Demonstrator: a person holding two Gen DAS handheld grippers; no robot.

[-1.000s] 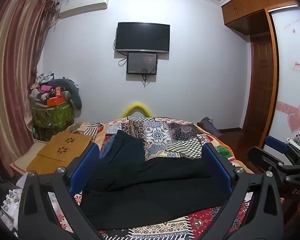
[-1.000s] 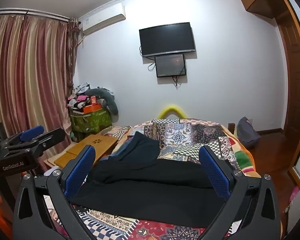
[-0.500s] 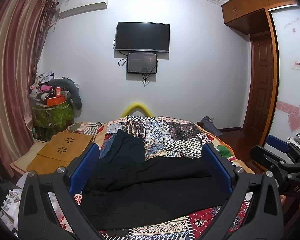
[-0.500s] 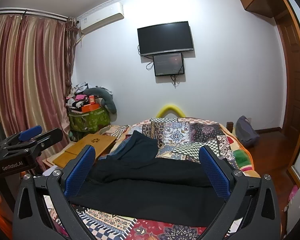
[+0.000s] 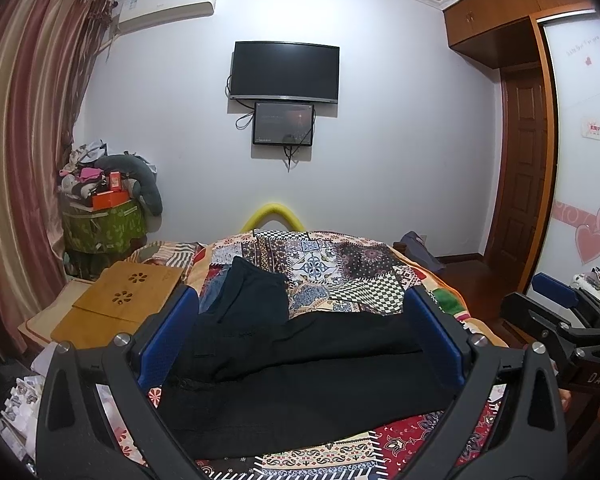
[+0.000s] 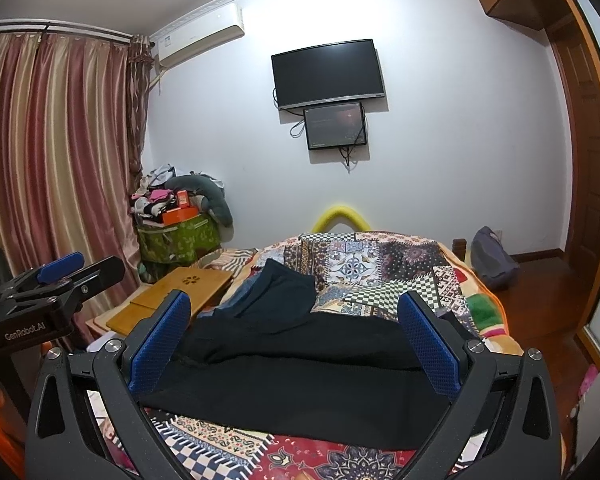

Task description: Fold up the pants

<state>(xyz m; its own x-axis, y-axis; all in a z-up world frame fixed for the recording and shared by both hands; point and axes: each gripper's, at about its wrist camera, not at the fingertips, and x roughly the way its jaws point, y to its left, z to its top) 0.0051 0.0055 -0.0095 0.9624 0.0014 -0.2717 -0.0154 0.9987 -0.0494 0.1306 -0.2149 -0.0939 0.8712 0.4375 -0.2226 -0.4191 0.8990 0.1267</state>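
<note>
Black pants (image 5: 300,376) lie spread across the near part of the bed, legs running left to right; they also show in the right wrist view (image 6: 300,376). My left gripper (image 5: 300,332) is open and empty, held above the near edge of the pants. My right gripper (image 6: 296,336) is open and empty, also held above the pants. The right gripper shows at the right edge of the left wrist view (image 5: 560,320). The left gripper shows at the left of the right wrist view (image 6: 56,292).
The bed has a patchwork quilt (image 5: 340,268). A dark folded garment (image 5: 256,296) lies behind the pants on the left. A wooden lap table (image 5: 120,304) sits left of the bed. A cluttered green box (image 5: 104,228) stands by the curtain.
Both views have drifted slightly; the grippers stay open above the pants. The pants have not moved.
</note>
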